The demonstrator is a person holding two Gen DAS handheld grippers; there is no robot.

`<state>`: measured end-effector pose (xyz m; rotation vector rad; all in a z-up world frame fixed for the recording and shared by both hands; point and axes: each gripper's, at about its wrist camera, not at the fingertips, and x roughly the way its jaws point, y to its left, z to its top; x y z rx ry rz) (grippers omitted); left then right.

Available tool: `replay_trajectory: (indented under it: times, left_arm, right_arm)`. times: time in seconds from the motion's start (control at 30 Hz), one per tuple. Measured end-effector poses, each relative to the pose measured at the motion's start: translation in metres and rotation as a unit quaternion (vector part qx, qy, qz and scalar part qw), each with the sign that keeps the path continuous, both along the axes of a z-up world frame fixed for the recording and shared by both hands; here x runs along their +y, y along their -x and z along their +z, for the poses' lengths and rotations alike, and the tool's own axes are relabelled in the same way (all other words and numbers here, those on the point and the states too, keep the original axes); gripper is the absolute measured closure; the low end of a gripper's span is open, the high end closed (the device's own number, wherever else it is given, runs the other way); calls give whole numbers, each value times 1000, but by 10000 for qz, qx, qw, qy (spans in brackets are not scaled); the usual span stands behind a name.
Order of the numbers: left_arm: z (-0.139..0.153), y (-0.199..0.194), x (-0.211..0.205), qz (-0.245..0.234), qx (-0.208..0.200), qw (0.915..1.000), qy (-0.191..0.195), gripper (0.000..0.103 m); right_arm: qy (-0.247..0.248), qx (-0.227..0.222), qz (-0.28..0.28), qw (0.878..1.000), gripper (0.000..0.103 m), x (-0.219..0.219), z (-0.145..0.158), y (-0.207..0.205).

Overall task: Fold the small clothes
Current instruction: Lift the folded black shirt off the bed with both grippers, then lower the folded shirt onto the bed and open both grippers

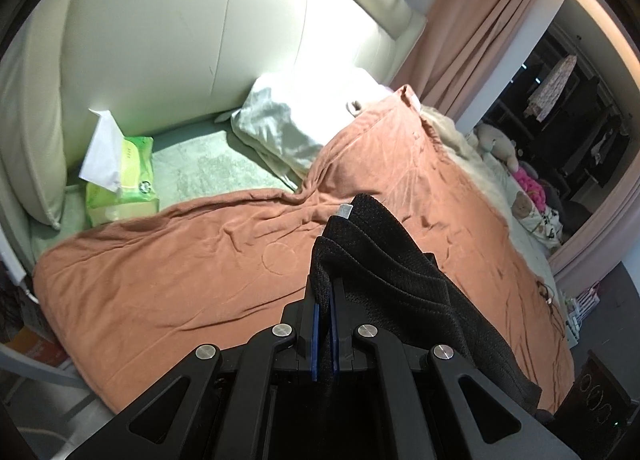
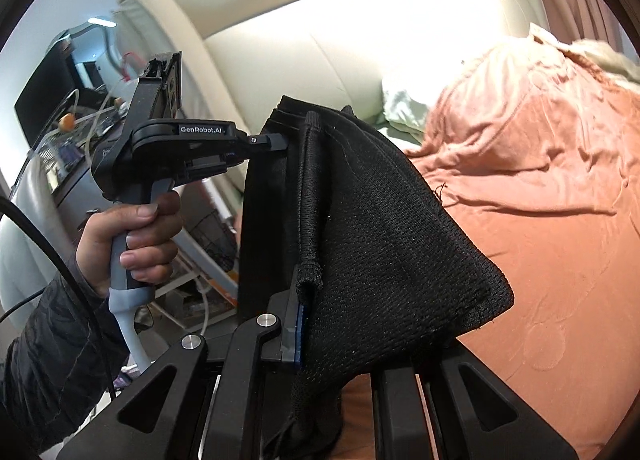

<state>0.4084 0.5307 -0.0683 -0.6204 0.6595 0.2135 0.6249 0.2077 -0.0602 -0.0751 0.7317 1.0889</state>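
While the view from the left wrist looks down over a bed, the left gripper [image 1: 325, 300] fills the lower middle of the picture, its two blue-padded fingers [image 1: 315, 340] pressed nearly together on an edge of a small black knit garment [image 1: 392, 280]. That cloth rises above the fingertips in layered folds, shows a small pale tag at its top, and trails off toward the lower right. Below it lies a rust-orange blanket [image 1: 180, 280], rumpled but mostly flat. Farther back are a pale pillow [image 1: 296, 119], a green tissue pack [image 1: 128, 179] with a white sheet sticking out, and a cream padded headboard [image 1: 180, 39]. Stuffed toys [image 1: 500, 143] sit along the bed's far right side.

From the right wrist, the same black garment [image 2: 380, 227] hangs in the air above the blanket [image 2: 540, 199], stretched between both tools. The right gripper [image 2: 306, 312] pinches a rolled hem at the lower middle; one blue pad [image 2: 298, 336] is visible and the other finger is hidden behind the cloth. At the left, a hand [image 2: 132, 236] grips the handle of the left gripper [image 2: 280, 141], whose tip meets the garment's top edge. The headboard [image 2: 320, 59] and room clutter lie behind.

As a judgement, the main risk is a slip: both holds are on thin edges, and the loose knit could slide out if the tools pull apart too hard. The free lower corner hangs slack and could double under as the garment is lowered, leaving a crooked fold. The blanket's wrinkles could also keep it from lying flat.
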Motion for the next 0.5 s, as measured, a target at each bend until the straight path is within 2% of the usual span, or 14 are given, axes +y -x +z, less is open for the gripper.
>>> replay_trajectory:
  times: [0.27,0.4,0.43,0.5]
  left_arm:
    - [-37,-58,2,-59,387,9992,-22,99]
    - [-47,-82,-1,-98,415,9990,-124,99]
    - [-48,-89,-3,-140,414,9988,-216,99]
    - [-55,-101,-7,-94,672,9966,-477,90]
  right_arm:
    - [-8,299,-290,9991,96,-7,-27,-43]
    - [58,404,-601,9974,96,-11,-35,-60]
    - [227,438,-798,9956,94,-11,-39,-65]
    - [520,632,-1149,9900,77,-21,-51,-78]
